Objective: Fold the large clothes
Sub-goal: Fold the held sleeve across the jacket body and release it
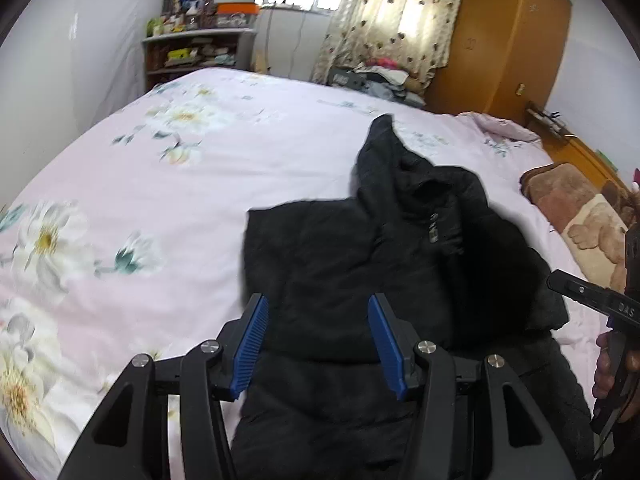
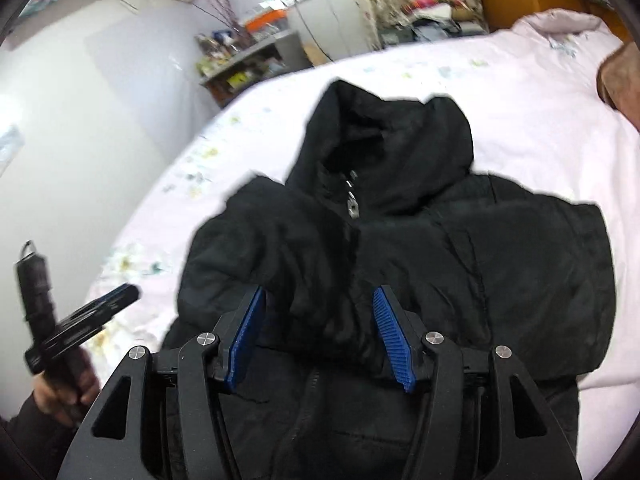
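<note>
A black hooded jacket [image 2: 400, 240], sleeves already folded inward, is spread on the bed [image 1: 160, 184]. Both the left gripper [image 1: 318, 344] and the right gripper [image 2: 320, 340] are held with jaws apart, gripping nothing. The bulky padding may spring open if pinched shallowly.
</note>
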